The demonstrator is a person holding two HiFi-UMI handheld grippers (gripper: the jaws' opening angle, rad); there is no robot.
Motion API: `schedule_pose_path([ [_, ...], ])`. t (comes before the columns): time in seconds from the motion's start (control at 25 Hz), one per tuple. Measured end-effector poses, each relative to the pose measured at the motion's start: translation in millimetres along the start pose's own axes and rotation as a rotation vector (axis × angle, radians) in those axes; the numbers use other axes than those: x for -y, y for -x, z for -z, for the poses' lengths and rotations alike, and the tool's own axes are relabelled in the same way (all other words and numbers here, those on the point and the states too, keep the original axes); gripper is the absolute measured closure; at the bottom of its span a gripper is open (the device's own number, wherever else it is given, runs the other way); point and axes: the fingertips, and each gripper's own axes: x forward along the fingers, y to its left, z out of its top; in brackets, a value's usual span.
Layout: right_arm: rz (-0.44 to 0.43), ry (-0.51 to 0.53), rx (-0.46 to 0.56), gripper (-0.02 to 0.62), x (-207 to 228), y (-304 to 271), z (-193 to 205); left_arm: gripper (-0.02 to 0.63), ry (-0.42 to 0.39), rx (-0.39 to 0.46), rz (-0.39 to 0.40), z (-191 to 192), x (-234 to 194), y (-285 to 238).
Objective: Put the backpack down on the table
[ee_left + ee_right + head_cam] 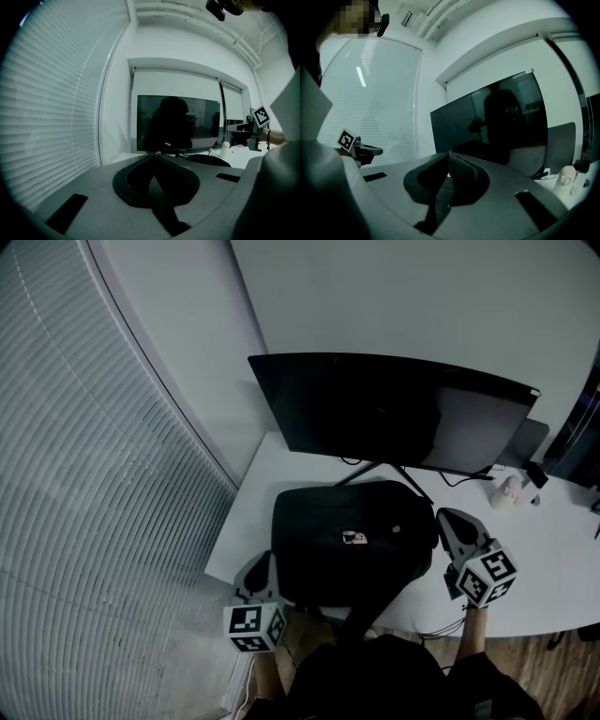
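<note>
The black backpack [352, 540] lies flat on the white table [553, 563], just in front of the monitor stand. A dark strap [370, 610] hangs from it over the table's front edge. My left gripper [265, 565] is at the backpack's front left corner, shut, with nothing between its jaws. My right gripper [450, 518] is beside the backpack's right side, also shut and empty. In the left gripper view the left gripper [153, 157] has its jaws closed together, and in the right gripper view the right gripper [449, 155] does too.
A large dark monitor [394, 413] stands behind the backpack, with cables trailing to the right. Small white bottles [511, 491] sit at the table's right rear. Window blinds [84, 474] fill the left side. Wooden floor [562, 671] shows below the table.
</note>
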Motion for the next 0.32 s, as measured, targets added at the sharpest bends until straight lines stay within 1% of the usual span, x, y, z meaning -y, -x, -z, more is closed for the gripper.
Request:
schedule_pose_path([
  [0.32,0.003,0.031,-0.012,0.581,-5.6,-0.5,-1.1,0.589,-0.014,-0.017,0.003,4.2,-0.5,0.4],
])
